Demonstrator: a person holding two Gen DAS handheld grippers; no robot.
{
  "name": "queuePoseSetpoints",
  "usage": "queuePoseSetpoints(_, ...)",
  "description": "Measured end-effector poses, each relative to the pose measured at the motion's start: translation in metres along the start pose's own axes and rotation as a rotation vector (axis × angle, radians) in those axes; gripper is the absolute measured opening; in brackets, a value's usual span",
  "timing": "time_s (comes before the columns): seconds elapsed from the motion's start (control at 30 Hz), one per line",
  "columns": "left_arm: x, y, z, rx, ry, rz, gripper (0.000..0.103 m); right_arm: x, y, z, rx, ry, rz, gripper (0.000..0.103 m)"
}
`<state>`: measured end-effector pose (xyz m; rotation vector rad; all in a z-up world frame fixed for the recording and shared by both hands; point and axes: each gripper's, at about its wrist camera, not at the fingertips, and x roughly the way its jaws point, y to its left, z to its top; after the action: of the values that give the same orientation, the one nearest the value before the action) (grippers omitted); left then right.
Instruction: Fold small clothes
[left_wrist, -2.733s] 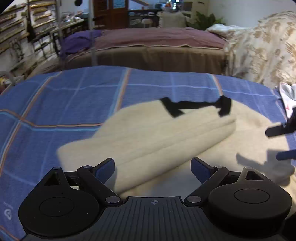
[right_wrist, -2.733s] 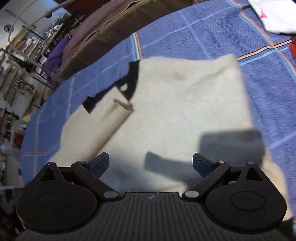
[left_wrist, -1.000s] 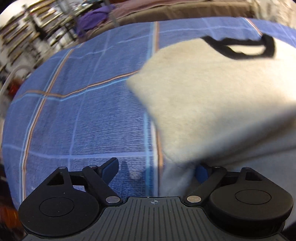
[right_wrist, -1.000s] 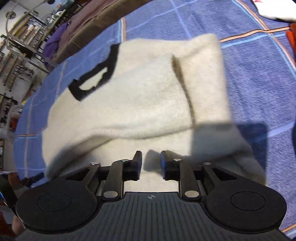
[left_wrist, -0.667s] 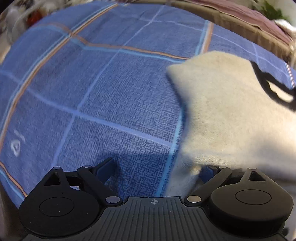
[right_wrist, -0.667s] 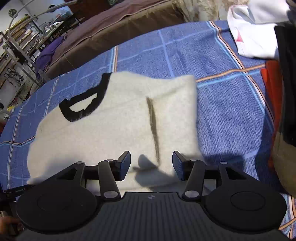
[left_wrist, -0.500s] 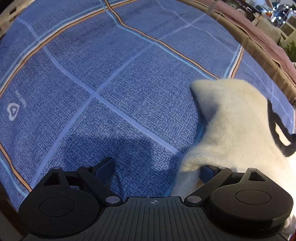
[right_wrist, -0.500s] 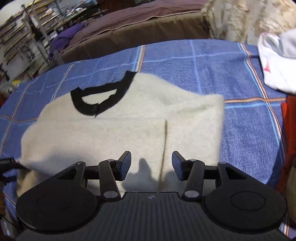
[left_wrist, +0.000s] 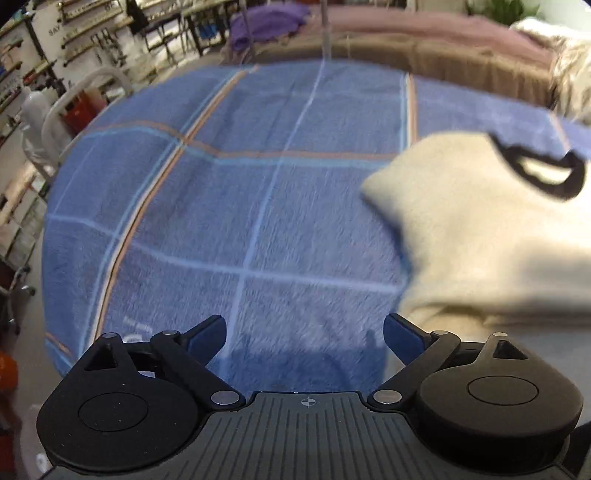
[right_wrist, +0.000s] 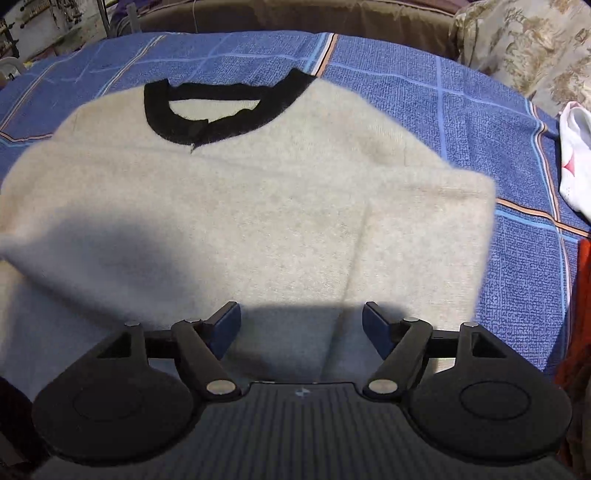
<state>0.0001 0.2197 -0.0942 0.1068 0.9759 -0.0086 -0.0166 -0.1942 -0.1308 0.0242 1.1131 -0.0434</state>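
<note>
A cream sweater (right_wrist: 236, 206) with a black collar (right_wrist: 221, 107) lies on the blue plaid blanket (right_wrist: 480, 122), both sleeves folded in over the body. In the left wrist view the sweater (left_wrist: 491, 236) fills the right side. My right gripper (right_wrist: 301, 325) is open and empty just above the sweater's near hem. My left gripper (left_wrist: 304, 338) is open and empty over bare blanket (left_wrist: 221, 221), just left of the sweater's edge.
A white garment (right_wrist: 574, 162) and an orange-red cloth (right_wrist: 580, 314) lie at the blanket's right edge. A brown-covered bed (left_wrist: 443, 48) with a purple cloth (left_wrist: 269, 18) stands behind. Shelves and a chair (left_wrist: 55, 118) stand at the left.
My right gripper let go of the sweater, opened wider and drew back over the hem. My left gripper came off the sweater's edge and lifted away to the left, staying open.
</note>
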Motion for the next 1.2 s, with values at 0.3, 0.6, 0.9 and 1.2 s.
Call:
queuePoseSetpoints(0.3, 0.055, -0.081, 0.032, 0.186, 0.067, -0.046, 0.103, -0.005, 0.009, -0.008, -0.025, 0.001, -0.016, 0.089)
queuePoseSetpoints(0.6, 0.056, -0.04, -0.03, 0.11, 0.215, -0.028, 0.103, -0.008, 0.012, -0.023, -0.005, 0.035, 0.002, 0.091)
queuePoseSetpoints(0.9, 0.055, -0.01, 0.054, -0.116, 0.018, -0.172, 0.103, -0.018, 0.006, -0.021, 0.049, 0.01, 0.0, 0.095)
queuePoseSetpoints(1.2, 0.126, -0.021, 0.103, -0.33, 0.122, -0.399, 0.073, -0.033, 0.01, -0.034, 0.025, 0.017, -0.022, 0.095)
